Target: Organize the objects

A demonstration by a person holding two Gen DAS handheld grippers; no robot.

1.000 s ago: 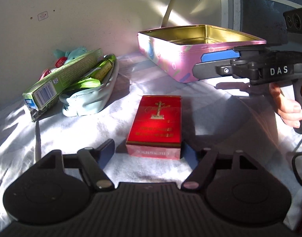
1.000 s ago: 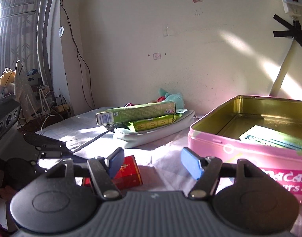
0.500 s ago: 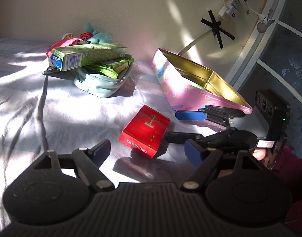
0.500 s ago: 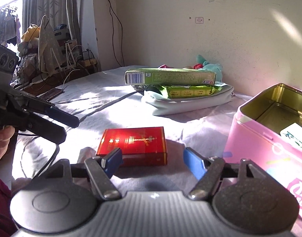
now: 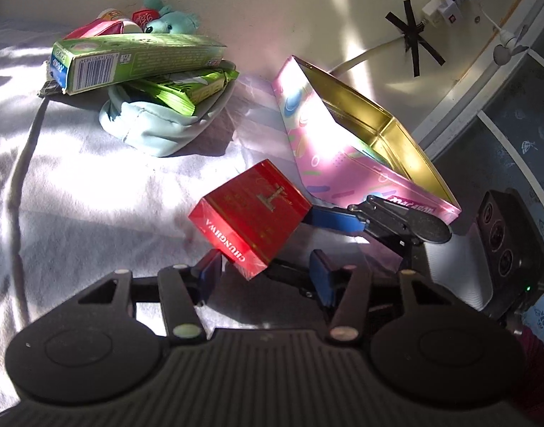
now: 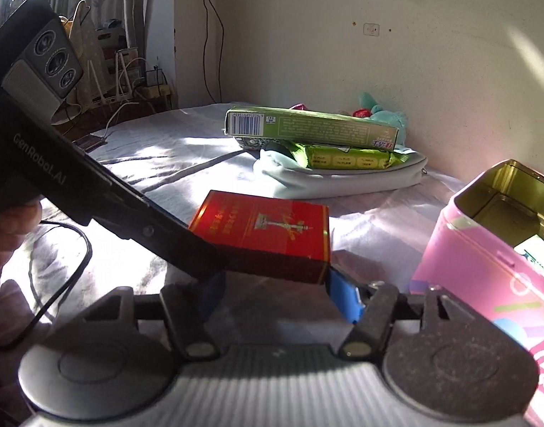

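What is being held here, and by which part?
The red box, clamped on two opposite sides by the right hand-held gripper.

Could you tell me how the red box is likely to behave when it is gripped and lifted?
The red box is probably stiff: tilted off the sheet, its edges look straight. It looks like thin card, so likely light, and hard squeezing might dent it. Its glossy faces could slip; flat sides mean it shouldn't roll.

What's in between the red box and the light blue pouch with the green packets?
Nothing but bare, sunlit bedsheet lies between the red Chunghwa box and the pale blue pouch. The left wrist view shows it best.
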